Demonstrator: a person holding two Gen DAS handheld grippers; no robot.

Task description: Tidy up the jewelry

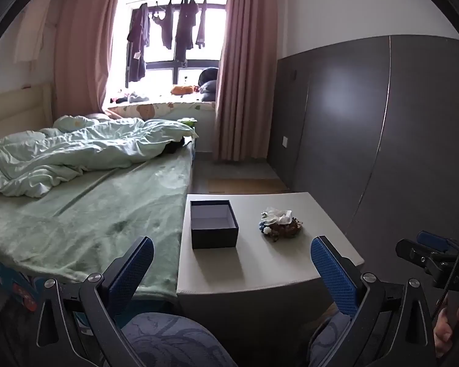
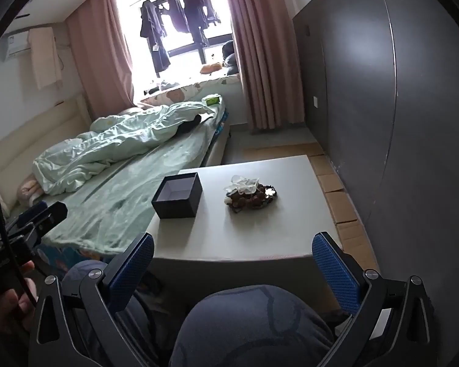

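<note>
Beaded, tangled jewellery heap with a white fabric flower lies on the pale grey table beside an open dark blue cardboard box, probably light, loose and snaggy, best pinched low across a firm strand, both grippers' jaws wide open and empty.
</note>
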